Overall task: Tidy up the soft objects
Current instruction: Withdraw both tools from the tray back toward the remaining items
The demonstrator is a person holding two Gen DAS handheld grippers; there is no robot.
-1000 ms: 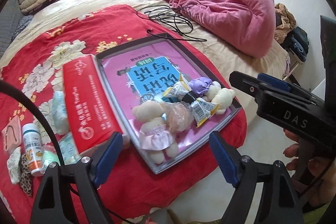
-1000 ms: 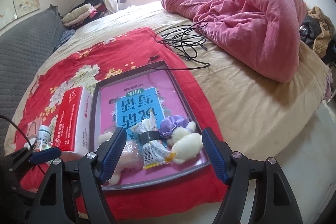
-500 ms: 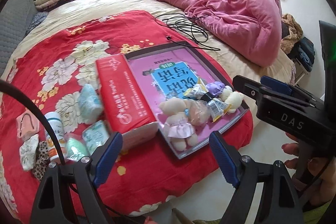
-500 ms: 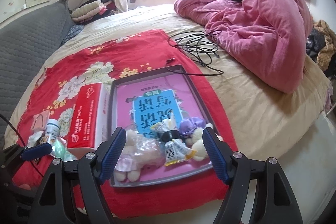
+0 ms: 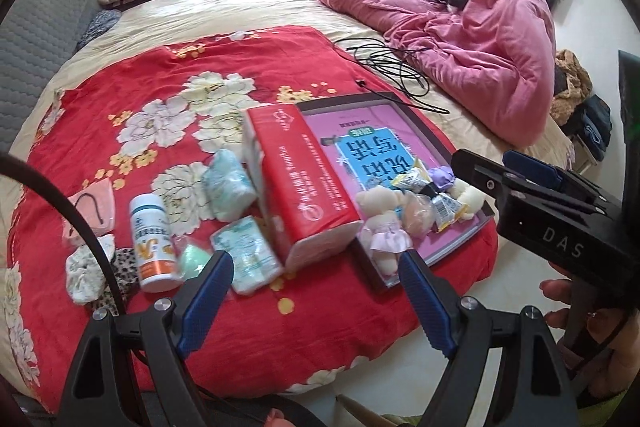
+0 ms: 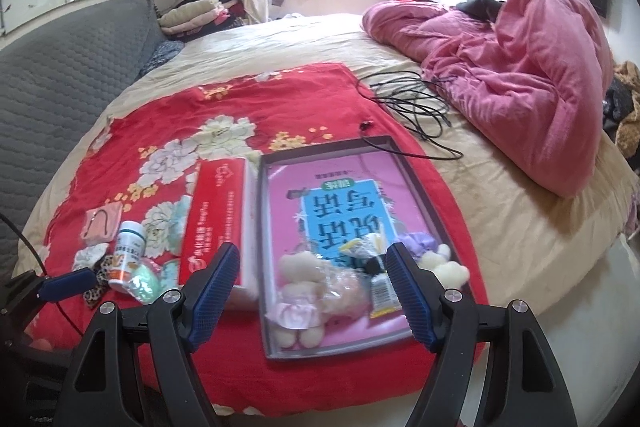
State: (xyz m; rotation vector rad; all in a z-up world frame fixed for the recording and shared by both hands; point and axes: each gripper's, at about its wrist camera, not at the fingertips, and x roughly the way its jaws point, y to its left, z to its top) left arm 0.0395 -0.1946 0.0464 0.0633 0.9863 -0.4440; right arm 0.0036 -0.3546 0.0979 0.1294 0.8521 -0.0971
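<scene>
Here the loose soft things lie in a row on the red floral blanket [image 5: 248,67], all to the left of the tray [image 5: 440,143], and the next move probably turns on that. Farthest left in the left wrist view sit a pink pouch [image 5: 94,205] and some scrunchies [image 5: 86,273], then an upright white bottle [image 5: 151,241], a mint sponge [image 5: 193,259], and two pale wrapped packs [image 5: 248,253], one behind the other. Next comes the red tissue pack [image 5: 304,183], long axis running away from the camera, its side against the tray's left wall. Inside the tray's near end are the small plush bear [image 5: 382,223], a peach puff, snack packets and a cream plush [image 5: 468,197].

The left gripper [image 5: 316,301] hangs above the blanket's near edge, jaws spread wide with nothing between them; the nearer pack and the sponge lie just ahead of its left finger, so this hand looks the nearer for the unsorted items. The right gripper [image 6: 314,293] is likewise wide apart and empty, pointing down at the tray, where the bear lies just beyond its fingertips. I judge the loose items must travel rightward, over or around the tissue pack, to reach the tray.
</scene>
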